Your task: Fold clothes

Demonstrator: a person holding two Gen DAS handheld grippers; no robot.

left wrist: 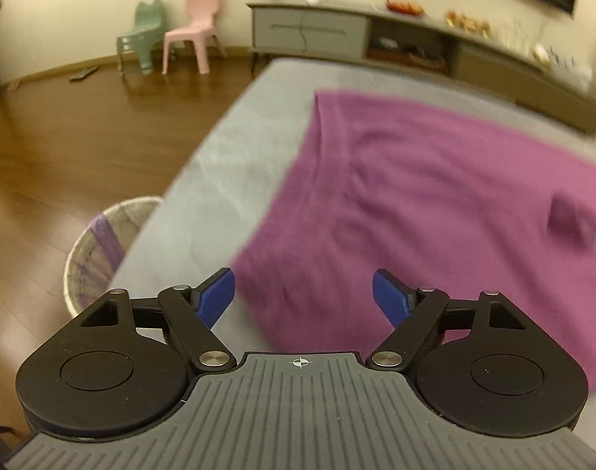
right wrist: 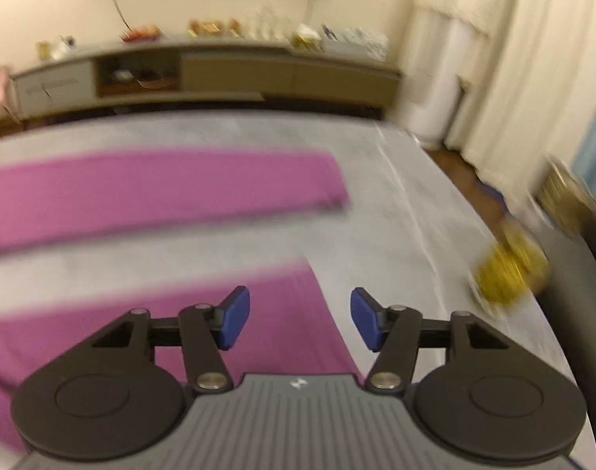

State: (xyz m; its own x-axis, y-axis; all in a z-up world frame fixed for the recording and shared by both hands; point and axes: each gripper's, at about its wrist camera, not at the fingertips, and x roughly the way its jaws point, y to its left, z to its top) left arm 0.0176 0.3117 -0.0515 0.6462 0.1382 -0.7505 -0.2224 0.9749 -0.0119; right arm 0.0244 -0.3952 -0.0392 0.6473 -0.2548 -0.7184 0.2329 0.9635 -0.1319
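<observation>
Grippers hover empty over a purple sweater (left wrist: 407,196) spread on a grey-covered bed (left wrist: 219,164), both views smeared by motion blur. The left gripper (left wrist: 302,299) has its blue pads spread wide with nothing between them, above the garment's near edge on the bed's left side, where a woven basket (left wrist: 98,250) stands on the wood floor just beside the mattress. The right gripper (right wrist: 300,319) likewise stands parted and grips nothing; below it lies the sweater's body, and farther off one sleeve (right wrist: 160,184) stretches flat across the sheet, a strip of grey showing between the two. The sweater appears laid out but not yet folded. To do the next fold well, each gripper would likely need to come down on a matching edge or corner, pinch only the top layer without catching the sheet, and lift evenly so the knit does not skew. A yellow object (right wrist: 509,270) near the bed's right edge is too blurred to identify and is best kept clear of.
</observation>
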